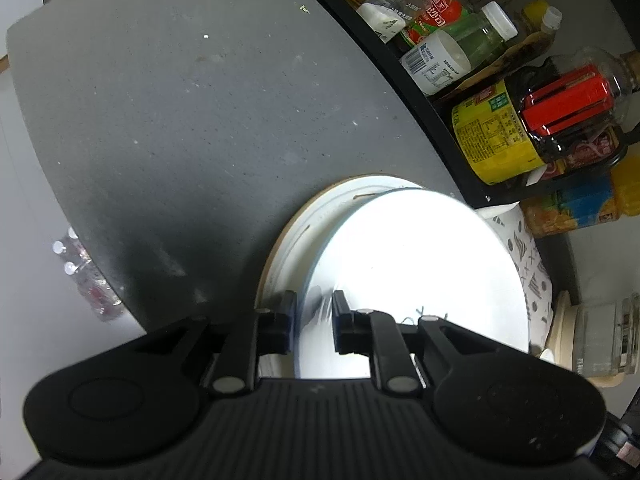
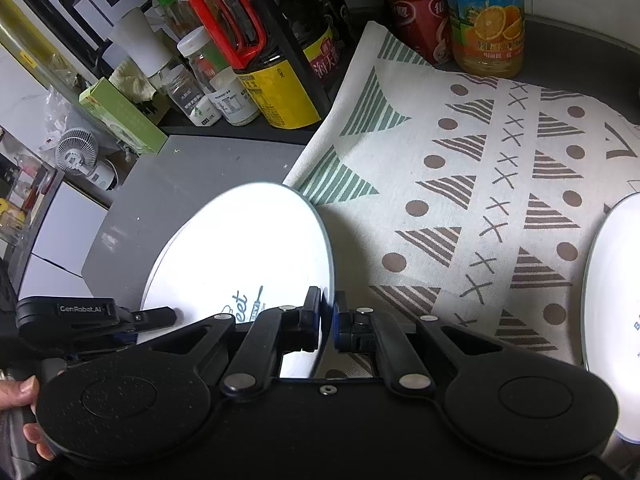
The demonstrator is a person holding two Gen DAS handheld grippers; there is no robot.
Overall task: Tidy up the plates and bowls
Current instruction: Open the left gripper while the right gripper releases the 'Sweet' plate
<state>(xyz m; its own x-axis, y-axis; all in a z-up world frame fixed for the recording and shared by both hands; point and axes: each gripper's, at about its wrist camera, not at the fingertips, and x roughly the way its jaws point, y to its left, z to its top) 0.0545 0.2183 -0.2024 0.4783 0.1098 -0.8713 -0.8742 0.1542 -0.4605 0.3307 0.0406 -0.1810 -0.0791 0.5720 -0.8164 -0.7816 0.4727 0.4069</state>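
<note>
Both grippers pinch the same white plate (image 2: pixel 240 248) by opposite rims: left gripper (image 1: pixel 314 320) and right gripper (image 2: pixel 327 320) jaws closed on it, tilted over the counter (image 1: pixel 180 120), beside the patterned cloth (image 2: pixel 460 184).

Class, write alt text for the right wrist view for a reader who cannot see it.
The right gripper pinches the rim of a white plate over a grey counter, with the left gripper at the plate's opposite edge. A patterned cloth lies alongside; bottles stand behind.
</note>
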